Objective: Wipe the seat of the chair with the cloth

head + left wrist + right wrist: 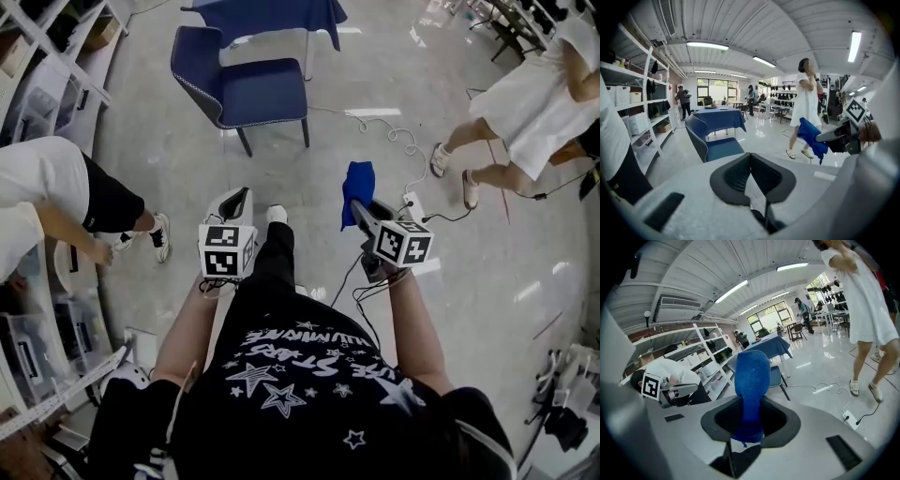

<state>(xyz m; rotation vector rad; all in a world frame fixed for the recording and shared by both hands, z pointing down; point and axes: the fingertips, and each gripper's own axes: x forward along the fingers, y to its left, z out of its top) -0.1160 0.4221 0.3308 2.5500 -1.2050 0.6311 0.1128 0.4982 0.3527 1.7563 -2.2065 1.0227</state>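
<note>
A dark blue chair (246,89) stands on the pale floor ahead of me, its seat bare. It also shows in the left gripper view (715,147), and partly behind the cloth in the right gripper view (777,377). My right gripper (361,214) is shut on a blue cloth (357,186), which stands up out of the jaws (751,380) and hangs at the right of the left gripper view (812,138). My left gripper (234,202) is held beside it, well short of the chair. Its jaws (751,159) are shut with nothing in them.
A table under a blue cover (272,19) stands just behind the chair. A person in a white dress (534,94) walks at the right. Another person (56,197) bends at the left by shelving (37,56). A power strip with cable (412,202) lies on the floor.
</note>
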